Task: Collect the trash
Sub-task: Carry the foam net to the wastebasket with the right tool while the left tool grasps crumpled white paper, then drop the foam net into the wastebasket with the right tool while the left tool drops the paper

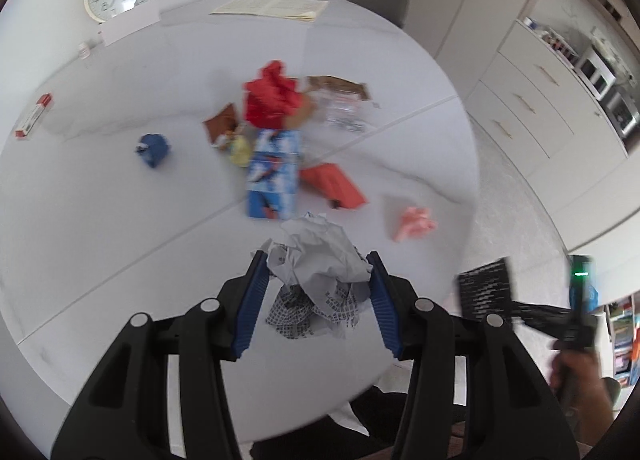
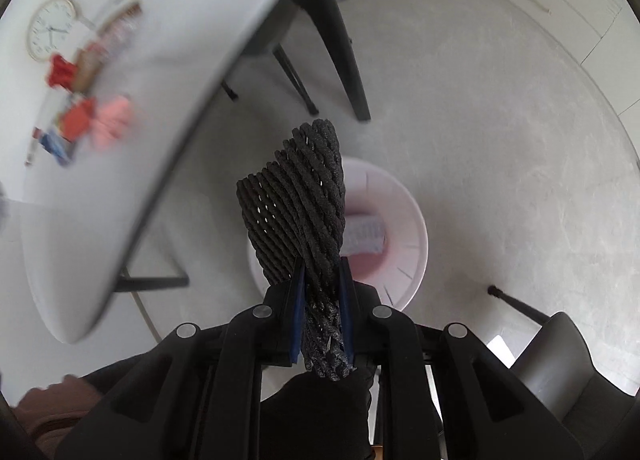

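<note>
Crumpled newspaper [image 1: 320, 256] is held between the left gripper's [image 1: 318, 260] jaws above the round white bench [image 1: 100, 220]. A black mesh mat [image 2: 298, 212] is clamped in the right gripper's [image 2: 322, 272] closed jaws over a pink bin [image 2: 404, 236] on the grey floor [image 2: 500, 140].

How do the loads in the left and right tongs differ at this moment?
The left tongs straddle a crumpled white printed paper ball over the table, jaws wide; whether they pinch it is unclear. The right tongs are clamped narrowly on a black woven mesh piece, held off the table above the pale bin on the floor. The paper is bulky and rounded; the mesh is flattened and twisted. Both are trash.
</note>
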Demonstrator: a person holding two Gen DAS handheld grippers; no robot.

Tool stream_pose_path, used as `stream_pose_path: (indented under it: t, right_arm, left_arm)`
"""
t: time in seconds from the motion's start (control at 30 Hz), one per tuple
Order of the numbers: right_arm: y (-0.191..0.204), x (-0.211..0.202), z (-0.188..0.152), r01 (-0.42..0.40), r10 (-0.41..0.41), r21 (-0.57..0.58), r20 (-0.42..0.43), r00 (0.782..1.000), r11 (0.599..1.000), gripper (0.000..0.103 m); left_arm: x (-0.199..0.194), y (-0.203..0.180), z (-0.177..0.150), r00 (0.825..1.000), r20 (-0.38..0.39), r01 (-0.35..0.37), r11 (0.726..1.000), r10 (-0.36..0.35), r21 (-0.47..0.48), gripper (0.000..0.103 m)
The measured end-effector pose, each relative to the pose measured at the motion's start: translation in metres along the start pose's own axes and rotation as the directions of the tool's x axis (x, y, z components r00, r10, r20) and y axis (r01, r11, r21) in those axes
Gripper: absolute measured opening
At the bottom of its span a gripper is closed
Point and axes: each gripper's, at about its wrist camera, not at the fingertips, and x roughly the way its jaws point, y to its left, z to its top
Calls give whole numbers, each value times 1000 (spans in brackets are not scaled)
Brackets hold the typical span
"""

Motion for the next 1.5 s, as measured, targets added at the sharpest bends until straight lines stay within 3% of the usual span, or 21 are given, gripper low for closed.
stream_pose_path:
  t: [0.2,0.33,0.47,0.57,0.7,0.93,1.03,1.1,1.23,1.37,1.5]
  right_arm:
    - [-12,90,-1,36,-42,-71,-87,995,997,22]
    - [-9,115,1,48,-62,-123,-111,992,991,46]
    - [-8,101,-1,23,-38,-173,-86,996,985,74]
    - [-14,78,-2,10,-19,-202,-44,999,979,82]
    - [-29,42,-1,-33,35,-195,9,999,980,83]
    - [-57,-28,-3,-9,29,-146,137,990,989,89]
    - [-72,-55,-4,-4,22,-106,175,984,994,90]
    - [-78,-65,-3,-1,18,-91,188,982,996,90]
    - [-88,-75,-6,13,5,-85,199,980,996,90]
    - [-91,-79,-6,7,8,-78,200,980,997,90]
    - [-85,-92,-5,-14,32,-81,226,974,997,90]
  left_arm:
    - [4,-62,-10,1000,-24,7,999,-6,52,49]
    - [7,-93,-17,999,-32,2,996,1,87,49]
    - [13,-118,-25,999,-45,4,994,1,113,49]
    - [22,-135,-32,998,-58,11,991,-3,132,49]
    - [35,-160,-42,996,-88,33,985,-18,169,49]
    - [76,-206,-62,986,-159,97,963,-57,252,51]
    - [107,-222,-73,976,-210,118,954,-60,275,62]
    - [127,-228,-80,969,-238,126,952,-59,277,76]
    - [151,-237,-87,958,-286,113,949,-25,296,78]
    - [137,-236,-85,964,-267,92,950,-10,297,80]
    - [98,-221,-71,983,-182,47,965,0,257,90]
